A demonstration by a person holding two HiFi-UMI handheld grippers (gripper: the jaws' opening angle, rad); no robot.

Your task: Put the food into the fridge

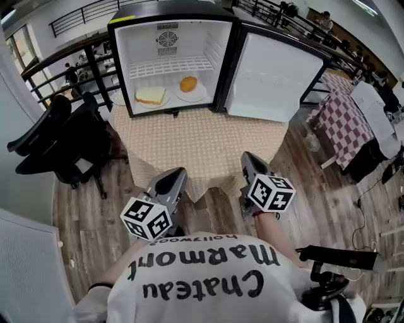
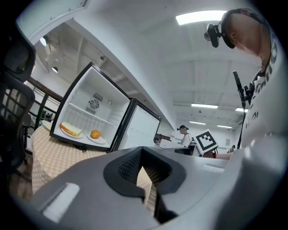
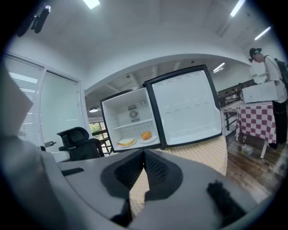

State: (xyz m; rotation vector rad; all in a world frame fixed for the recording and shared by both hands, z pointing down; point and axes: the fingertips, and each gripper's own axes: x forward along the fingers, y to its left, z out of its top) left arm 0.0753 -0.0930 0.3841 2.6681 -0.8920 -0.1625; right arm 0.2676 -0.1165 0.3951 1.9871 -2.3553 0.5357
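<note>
A small black fridge point(image 1: 170, 16) stands open on the table with the beige checked cloth point(image 1: 202, 145), its door point(image 1: 271, 76) swung out to the right. On its floor lie a sandwich point(image 1: 150, 95) on a white plate and an orange bun point(image 1: 189, 84) on another plate. Both also show in the left gripper view, the sandwich point(image 2: 71, 130) left of the bun point(image 2: 95, 134), and in the right gripper view, sandwich point(image 3: 126, 142) and bun point(image 3: 146, 135). My left gripper point(image 1: 173, 178) and right gripper point(image 1: 248, 161) hang at the table's near edge, far from the fridge. Each is shut and empty point(image 2: 142, 152) point(image 3: 144, 155).
Black office chairs point(image 1: 57, 139) stand left of the table. A table with a red checked cloth point(image 1: 344, 120) is at the right, with a person point(image 3: 270, 67) beside it. A black railing point(image 1: 76, 57) runs behind the fridge. Wooden floor surrounds the table.
</note>
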